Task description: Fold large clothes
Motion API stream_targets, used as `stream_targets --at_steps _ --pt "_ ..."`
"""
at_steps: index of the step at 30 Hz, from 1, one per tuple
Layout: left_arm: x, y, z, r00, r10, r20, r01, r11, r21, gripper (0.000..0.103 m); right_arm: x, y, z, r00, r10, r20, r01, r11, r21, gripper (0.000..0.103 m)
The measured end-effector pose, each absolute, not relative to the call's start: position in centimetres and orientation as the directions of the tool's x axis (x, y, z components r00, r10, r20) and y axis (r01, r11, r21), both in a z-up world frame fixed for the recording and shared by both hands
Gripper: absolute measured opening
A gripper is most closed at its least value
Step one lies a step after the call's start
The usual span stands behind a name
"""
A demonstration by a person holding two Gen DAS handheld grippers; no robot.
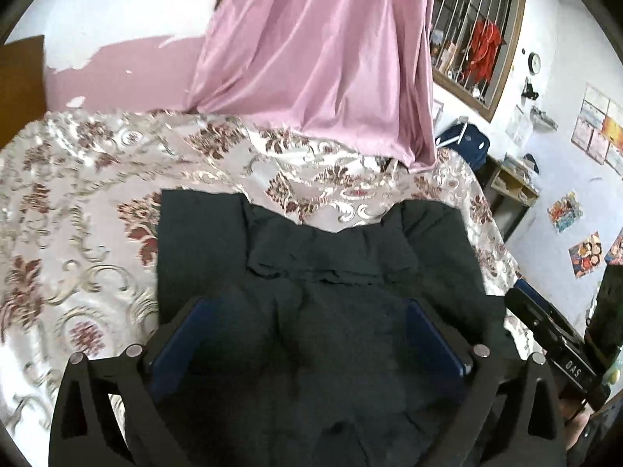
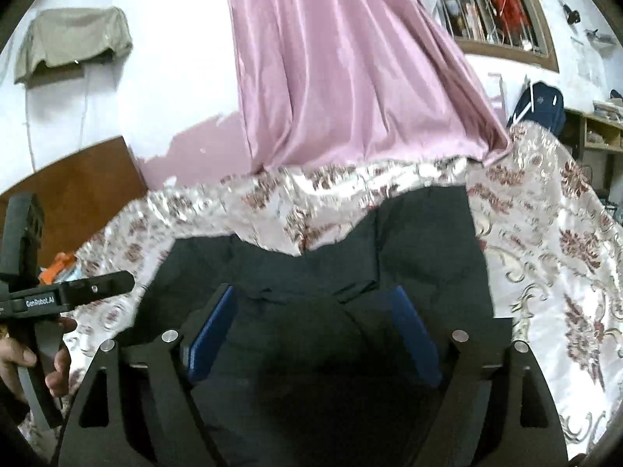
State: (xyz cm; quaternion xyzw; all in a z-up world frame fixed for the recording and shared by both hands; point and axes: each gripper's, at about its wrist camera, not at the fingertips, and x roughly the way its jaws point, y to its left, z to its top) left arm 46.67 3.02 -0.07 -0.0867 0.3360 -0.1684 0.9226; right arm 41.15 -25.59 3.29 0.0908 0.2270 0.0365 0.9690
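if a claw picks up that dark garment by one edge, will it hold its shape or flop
Probably flop: the dark garment lies in soft wrinkles and overlapping layers, so it should drape and unfold. It looks matte, so likely not slippery in the pads, but the shiny floral bedcover beneath may let it slide.

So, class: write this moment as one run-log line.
left gripper: open | right gripper: open | dark garment: lying on floral bedspread, unheld

Left gripper (image 1: 311,307) wide open, blue pads (image 1: 183,334) spread apart, nothing pinched between them. Beneath and ahead of the fingers, dark garment (image 1: 319,257) lying folded on floral bedspread (image 1: 78,194). Farther ahead, pink curtain (image 1: 311,58) hanging down to the bed's far edge. Off to the right, part of right gripper (image 1: 557,334), and beyond it a barred window (image 1: 475,39).
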Motion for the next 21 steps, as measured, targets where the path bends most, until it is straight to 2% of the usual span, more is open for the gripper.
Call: stream_targets --at_steps 4,12,21 --pt "42.4 3.5 2.7 0.743 -0.355 -0.568 0.252 0.934 -0.254 0.102 37.4 -25.4 5.5 0.915 0.116 -0.387 -0.041 0.98 0.195 0.092" --pt "32.3 3.3 7.4 0.8 -0.289 -0.526 0.26 0.957 -0.13 0.103 29.5 -25.4 10.6 0.918 0.109 -0.382 -0.052 0.987 0.155 0.093" --pt "21.2 4.8 11.0 0.834 -0.26 -0.486 0.255 0.964 -0.078 0.102 19.2 -25.0 15.9 0.914 0.102 -0.393 -0.049 0.988 0.145 0.094"
